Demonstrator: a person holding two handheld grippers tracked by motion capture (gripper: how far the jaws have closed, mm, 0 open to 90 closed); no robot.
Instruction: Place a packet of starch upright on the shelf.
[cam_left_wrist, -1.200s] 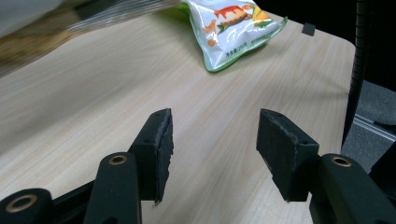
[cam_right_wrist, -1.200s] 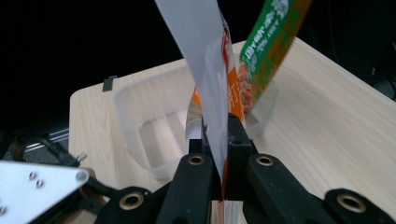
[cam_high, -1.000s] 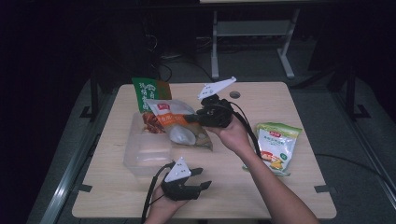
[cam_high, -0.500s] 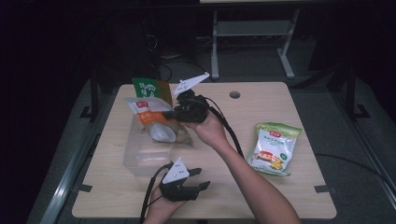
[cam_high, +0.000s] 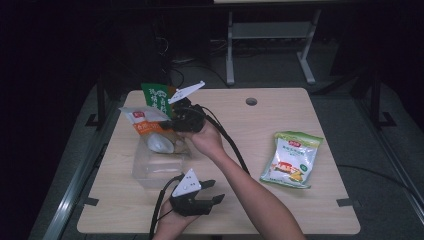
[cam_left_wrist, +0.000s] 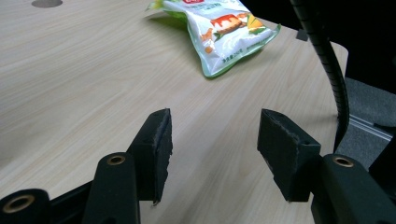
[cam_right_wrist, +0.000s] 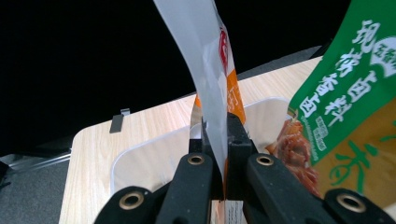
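Two snack packets had a part in this moment, one gripped and one waiting. The right gripper (cam_high: 172, 125) had its jaws pressed together on the thin edge of an orange-and-white packet (cam_high: 152, 131), and the right gripper view showed that edge (cam_right_wrist: 215, 116) pinched flat between the black pads. Gripped by its rim, the packet hung slack above the clear plastic container (cam_high: 150, 167) at the left of the table (cam_high: 300, 210); that high, edge-on hold probably let it drop in bottom first. A green packet (cam_high: 156, 96) stood upright beside the container's far side, close to the held one, and in the right gripper view it (cam_right_wrist: 355, 93) rose just to the right of the jaws. Whether it leaned on the container or sat partly inside could not be told. The left gripper (cam_high: 202, 200) lay low near the table's near edge with its jaws spread and nothing between them, seemingly parked out of the way. Its own view looked across bare wood toward a green-and-white packet (cam_left_wrist: 219, 32) lying flat, well apart from the container, likely the next to be packed
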